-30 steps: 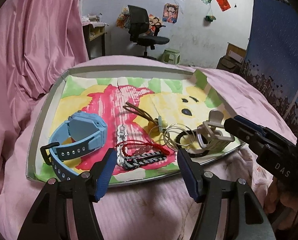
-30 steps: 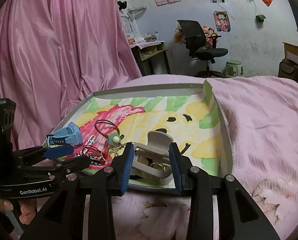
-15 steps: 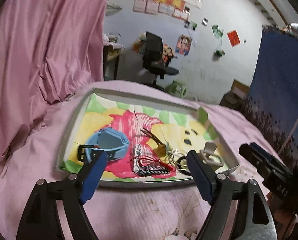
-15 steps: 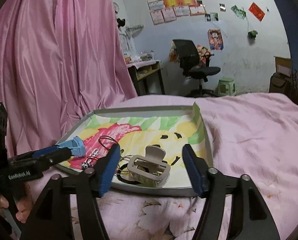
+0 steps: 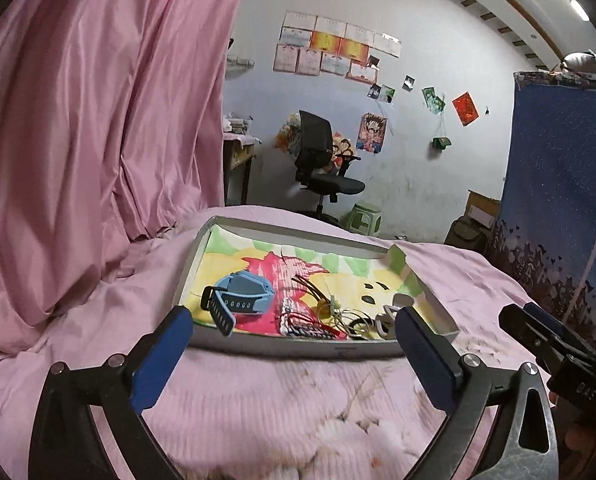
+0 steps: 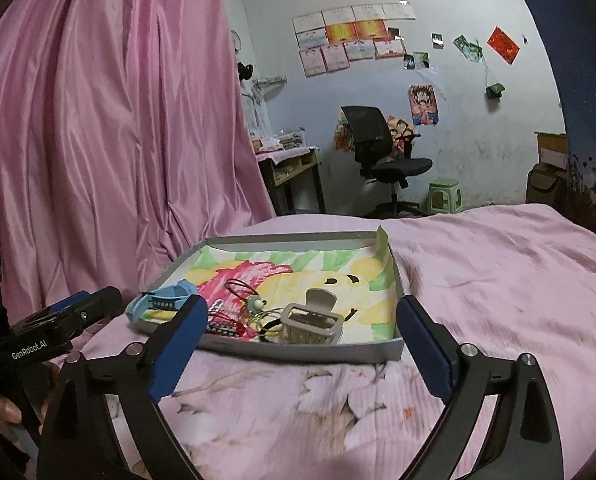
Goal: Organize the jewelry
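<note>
Both tools stand wide apart w/ nothing between the jaws; they've just been opening. Left tool (image 5: 294, 336) and right tool (image 6: 301, 328) hover over the pink bed (image 6: 497, 264), short of the tray's near rim.

All jewelry sits in the shallow tray (image 6: 309, 350), bunched at its near edge.

Count, as far as visible:
- 1 blue watch (image 5: 244, 294), left side
- 1 beige hair claw clip (image 6: 311, 320), right side
- 1 dark beaded bracelet w/ red cord (image 5: 309, 326)
- a few thin metal bangles (image 5: 351, 318), exact no. unclear
- 1 cord w/ small green charm (image 6: 256, 302)

Handling, my guess: watch is light, strap rubbery & bendy, so take it across the case. Clip is stiff plastic, light; pinch the body, not the teeth. Bangles are thin, slippery, probably tangled w/ cords, so they may drag neighbours along.
</note>
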`<control>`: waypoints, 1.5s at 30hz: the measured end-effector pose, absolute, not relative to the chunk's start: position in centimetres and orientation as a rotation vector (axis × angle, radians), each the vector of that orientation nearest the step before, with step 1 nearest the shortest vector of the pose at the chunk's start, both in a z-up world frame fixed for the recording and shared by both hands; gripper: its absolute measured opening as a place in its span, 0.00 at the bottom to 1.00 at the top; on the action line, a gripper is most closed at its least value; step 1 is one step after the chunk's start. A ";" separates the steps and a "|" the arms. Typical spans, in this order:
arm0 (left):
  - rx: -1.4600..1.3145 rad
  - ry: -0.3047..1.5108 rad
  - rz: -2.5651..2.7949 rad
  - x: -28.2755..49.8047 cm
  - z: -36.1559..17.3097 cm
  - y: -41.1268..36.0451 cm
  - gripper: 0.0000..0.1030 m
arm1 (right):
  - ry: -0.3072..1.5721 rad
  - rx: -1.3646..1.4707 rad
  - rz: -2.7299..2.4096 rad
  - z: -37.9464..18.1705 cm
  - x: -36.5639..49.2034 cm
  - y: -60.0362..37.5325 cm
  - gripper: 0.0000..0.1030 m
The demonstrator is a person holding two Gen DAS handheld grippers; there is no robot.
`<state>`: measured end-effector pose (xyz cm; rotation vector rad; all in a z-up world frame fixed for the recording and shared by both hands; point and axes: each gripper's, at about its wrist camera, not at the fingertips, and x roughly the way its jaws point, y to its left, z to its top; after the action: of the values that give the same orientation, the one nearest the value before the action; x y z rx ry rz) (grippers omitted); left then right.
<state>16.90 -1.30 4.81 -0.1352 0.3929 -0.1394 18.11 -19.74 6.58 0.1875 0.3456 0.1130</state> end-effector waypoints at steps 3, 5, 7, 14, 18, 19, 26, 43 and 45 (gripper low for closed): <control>-0.113 0.377 -0.135 15.5 4.9 -1.5 1.00 | 0.327 0.183 0.106 6.7 16.6 -19.4 0.93; -0.106 0.370 -0.133 14.4 4.8 -1.6 1.00 | 0.315 0.179 0.105 6.7 15.1 -19.2 0.93; -0.107 0.363 -0.128 13.3 4.7 -1.5 1.00 | 0.309 0.170 0.104 6.7 13.9 -19.1 0.93; -0.074 0.352 -0.106 10.0 3.8 -1.0 1.00 | 0.302 0.147 0.093 6.4 10.5 -18.5 0.93; -0.068 0.350 -0.087 8.3 2.9 -0.5 1.00 | 0.297 0.138 0.084 5.9 9.0 -18.1 0.93; -0.066 0.349 -0.083 8.0 2.7 -0.4 1.00 | 0.296 0.135 0.080 5.8 8.7 -18.0 0.93; -0.070 0.352 -0.076 6.8 1.1 0.4 1.00 | 0.292 0.139 0.065 4.8 8.0 -17.7 0.93; -0.077 0.345 -0.068 6.8 0.4 1.2 1.00 | 0.295 0.123 0.051 3.8 7.6 -17.3 0.93; -0.076 0.345 -0.067 6.8 0.4 1.2 1.00 | 0.295 0.124 0.051 3.7 7.5 -17.3 0.93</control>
<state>6.80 1.24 0.41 -0.0762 0.3450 -0.0674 7.53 -17.35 3.73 0.1236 0.2953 0.0511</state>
